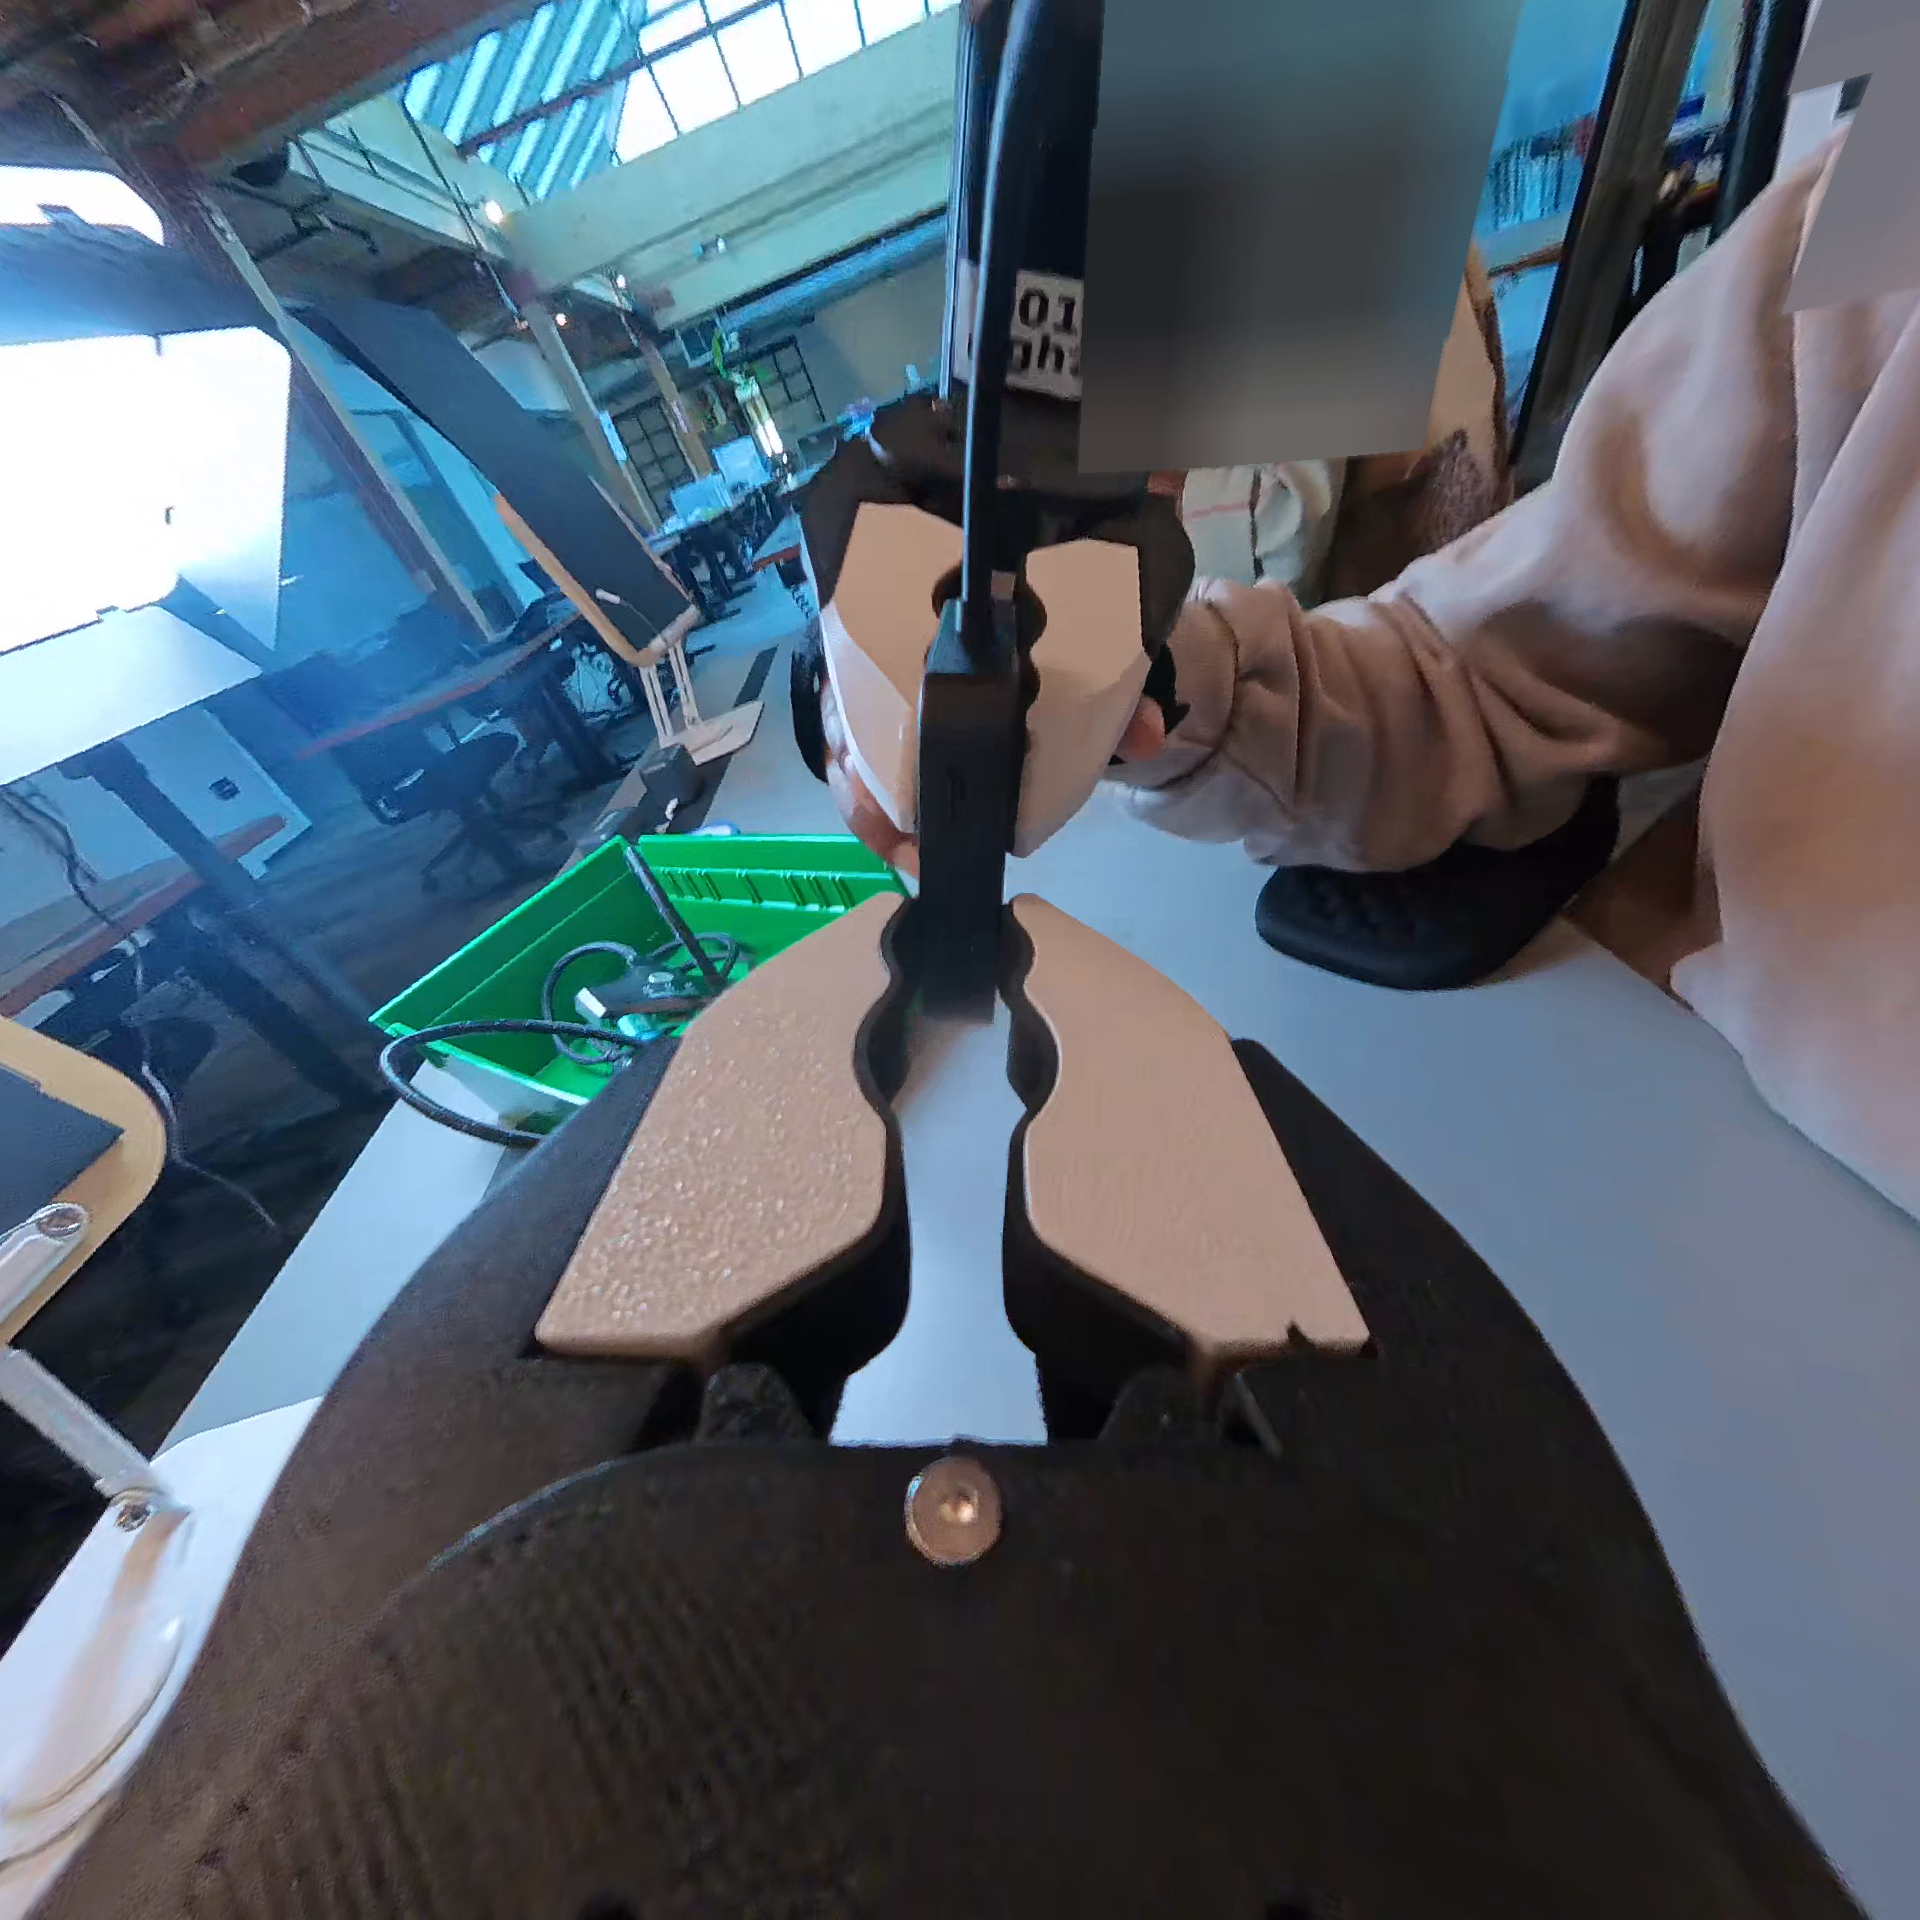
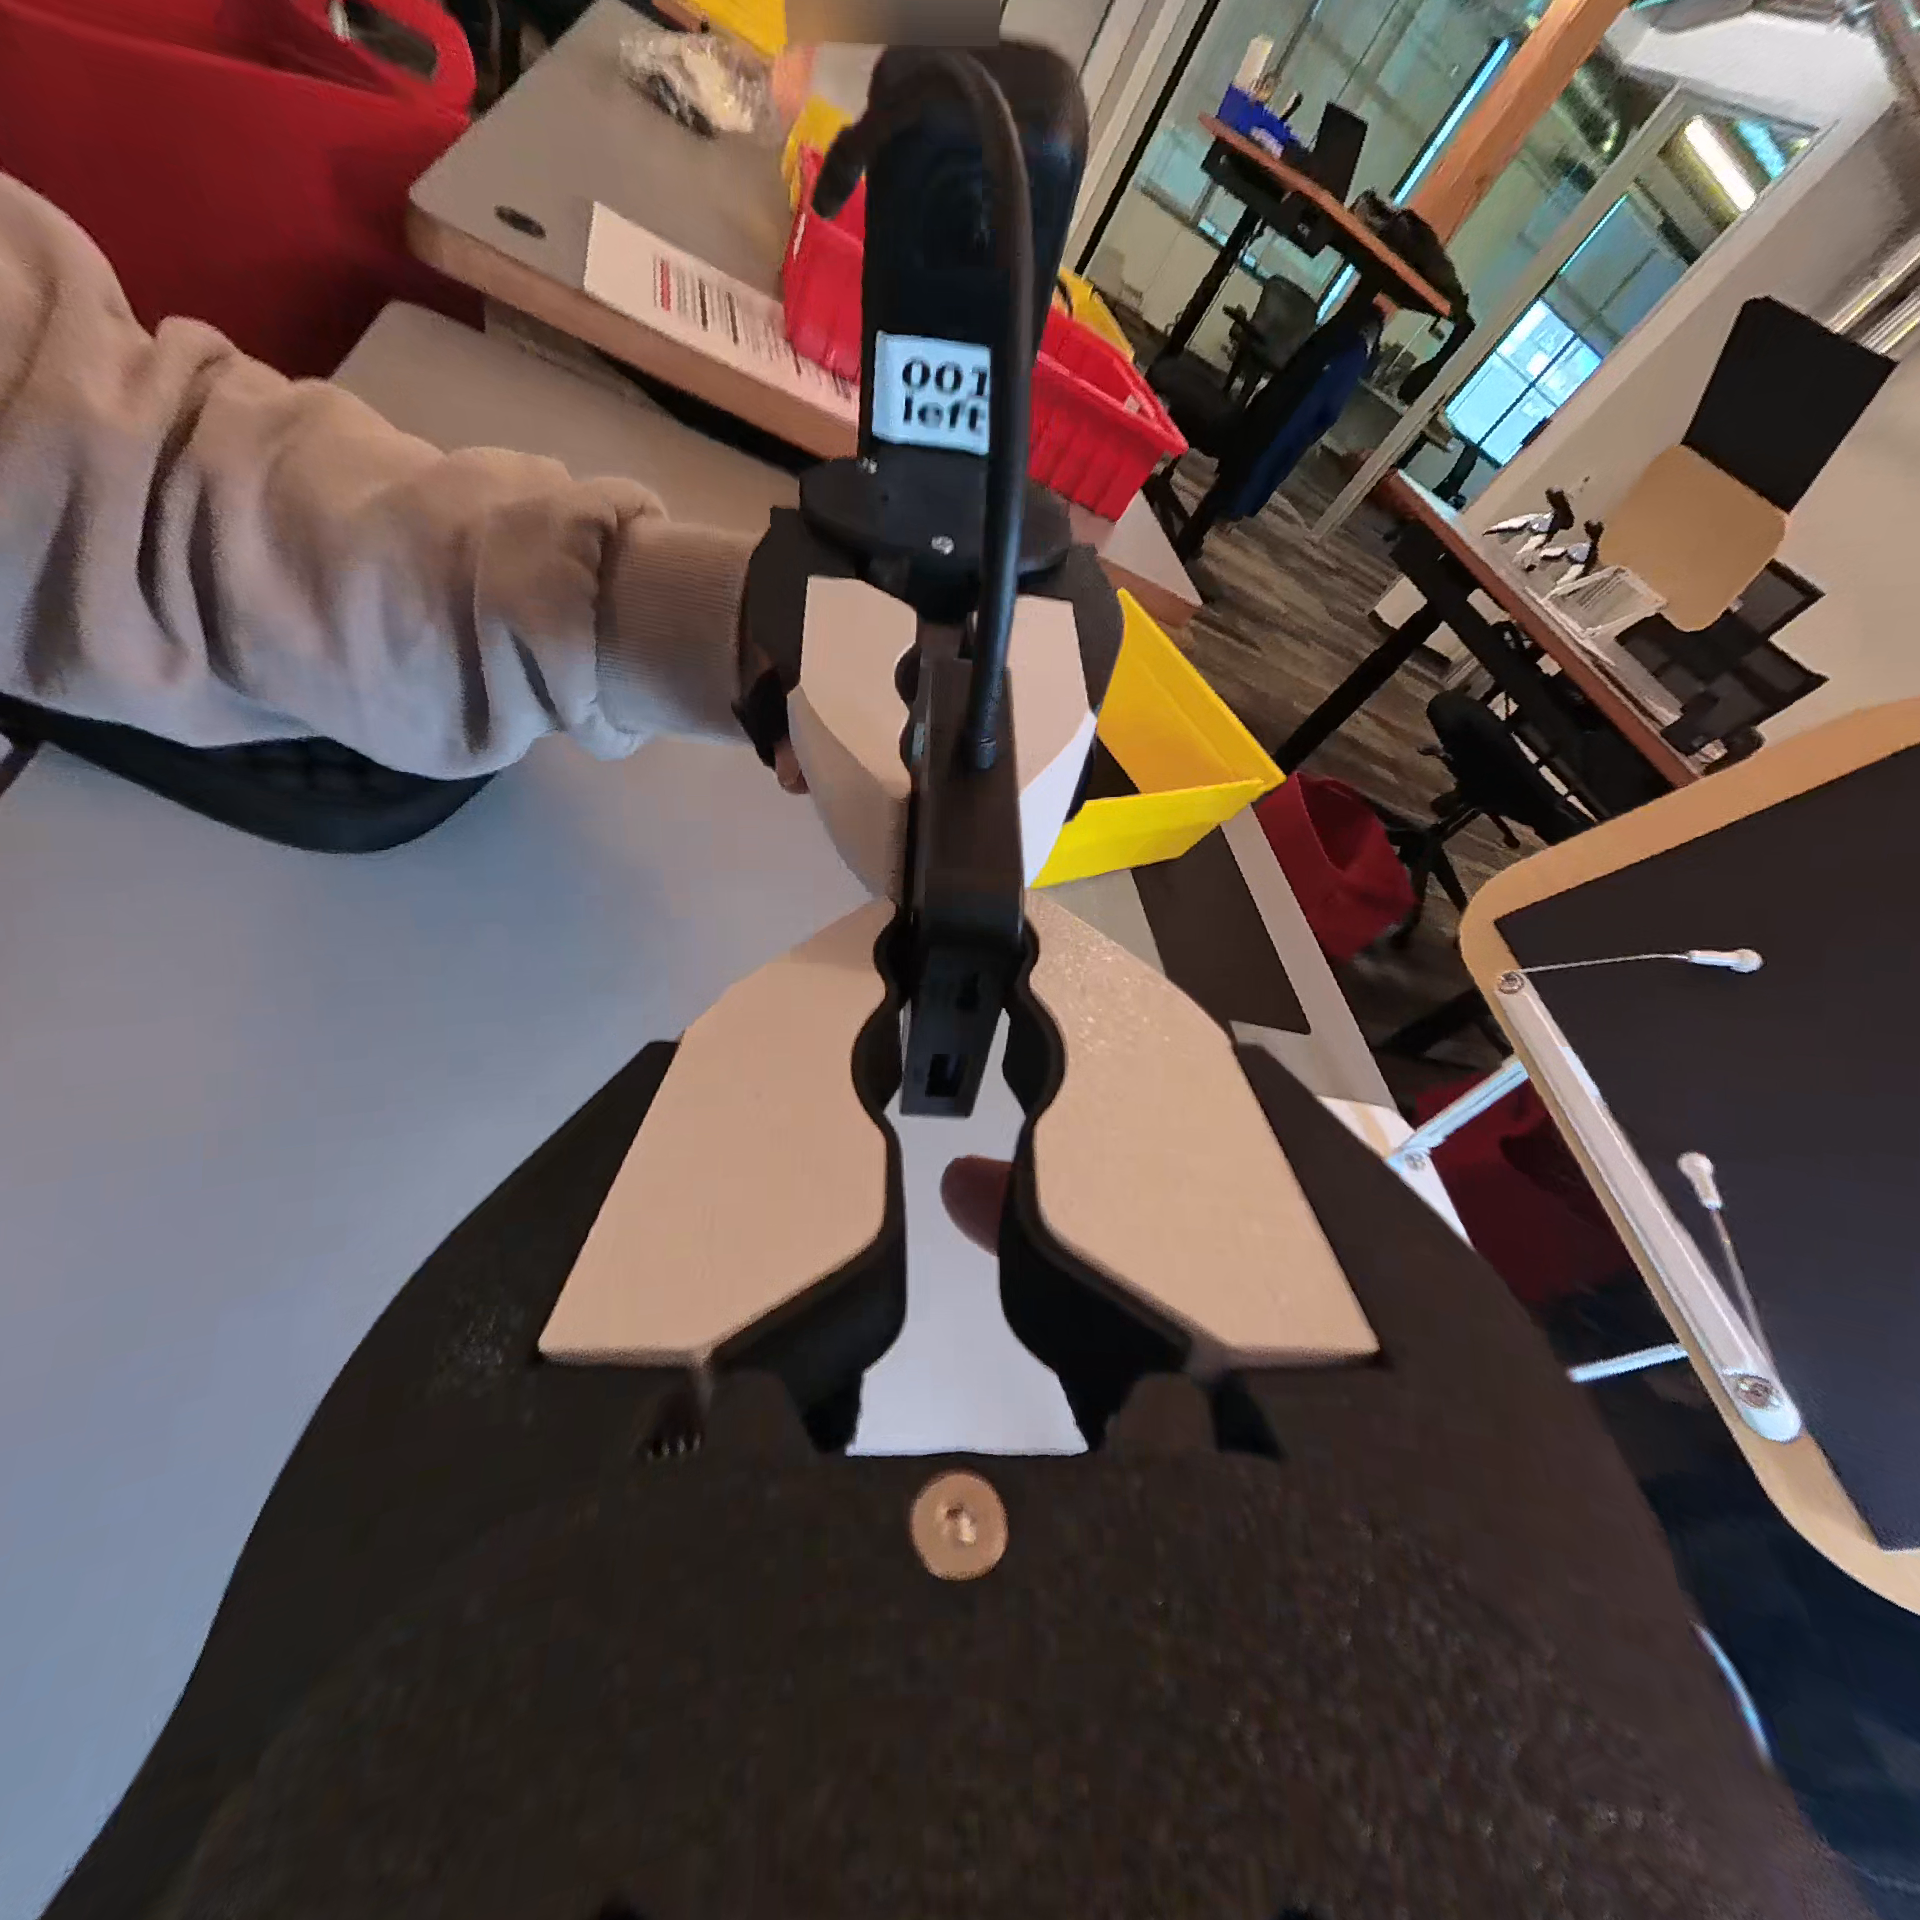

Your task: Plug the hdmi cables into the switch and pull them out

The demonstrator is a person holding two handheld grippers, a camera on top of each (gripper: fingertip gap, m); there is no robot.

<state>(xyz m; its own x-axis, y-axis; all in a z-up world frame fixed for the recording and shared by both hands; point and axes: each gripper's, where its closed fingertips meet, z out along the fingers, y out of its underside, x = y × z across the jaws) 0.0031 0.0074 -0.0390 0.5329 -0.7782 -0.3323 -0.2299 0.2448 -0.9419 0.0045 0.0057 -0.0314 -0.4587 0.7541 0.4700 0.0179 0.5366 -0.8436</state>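
Note:
My two grippers face each other above the white table (image 1: 1403,1195), each shut on one end of a black assembly. In the right wrist view, my right gripper (image 2: 956,940) is shut on the small black switch (image 2: 940,1049), whose near end shows open ports. Beyond it, my left gripper (image 2: 961,868) is shut on the black HDMI plug (image 2: 961,800), in line with the switch with no visible gap. The black cable (image 2: 1013,416) arcs up from the plug. In the left wrist view, my left gripper (image 1: 951,920) clamps the plug (image 1: 961,790), with the right gripper (image 1: 966,826) beyond and the cable (image 1: 982,468) rising.
A green bin (image 1: 540,966) holding cables stands at the table's left edge. A black padded rest (image 1: 1434,920) lies under the person's sleeve (image 1: 1507,675). A yellow bin (image 2: 1164,800) and red bins (image 2: 1091,416) stand behind. A black panel on a wooden frame (image 2: 1766,1091) is at the right. The tips of both grippers are at nearly the same place.

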